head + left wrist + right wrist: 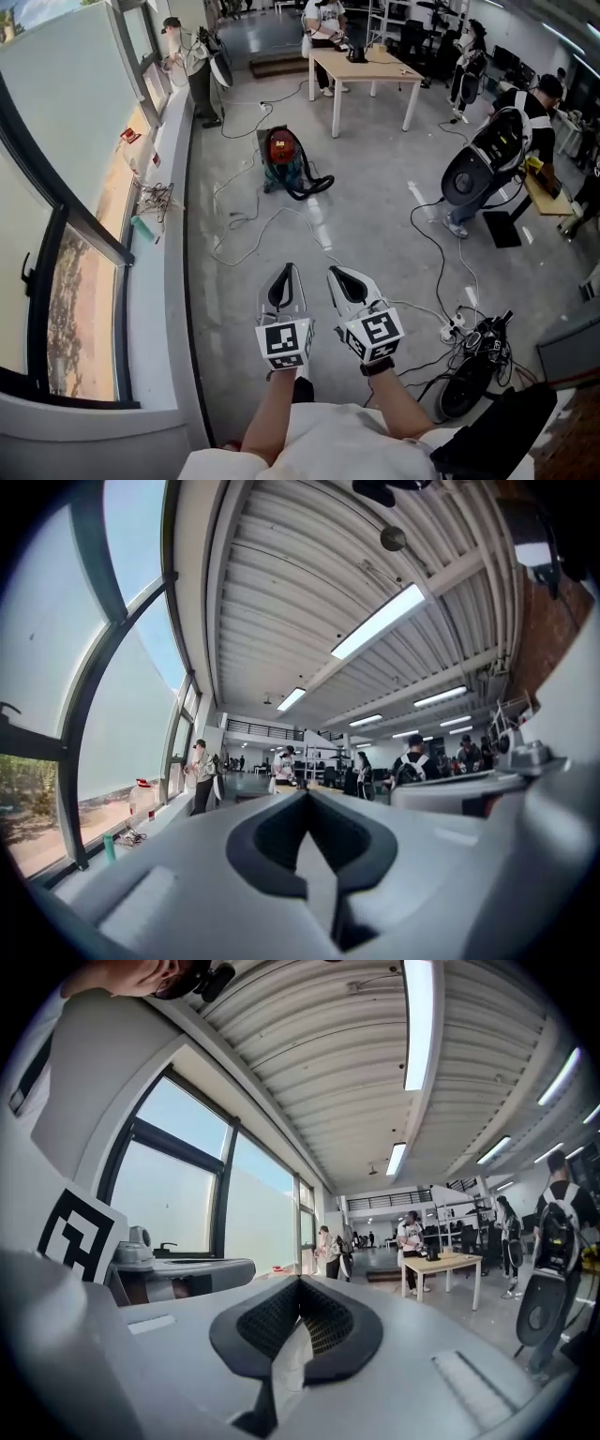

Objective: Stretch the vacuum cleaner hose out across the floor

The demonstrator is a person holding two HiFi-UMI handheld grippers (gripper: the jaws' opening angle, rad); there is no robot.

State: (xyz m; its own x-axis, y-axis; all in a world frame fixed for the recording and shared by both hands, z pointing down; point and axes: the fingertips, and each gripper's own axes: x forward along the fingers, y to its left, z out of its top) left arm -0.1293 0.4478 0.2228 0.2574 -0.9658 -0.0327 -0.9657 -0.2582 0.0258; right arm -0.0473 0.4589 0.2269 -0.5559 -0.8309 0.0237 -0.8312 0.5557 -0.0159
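Head view: the hose (315, 185) lies curled beside the vacuum (281, 153), well apart from the left gripper (286, 274) and right gripper (337, 277), so stretching looks unstarted. Left gripper view: jaws together, empty. Right gripper view: the same.

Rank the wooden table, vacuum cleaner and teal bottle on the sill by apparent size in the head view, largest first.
1. wooden table, though farthest off.
2. vacuum cleaner.
3. teal bottle, clearly smallest.
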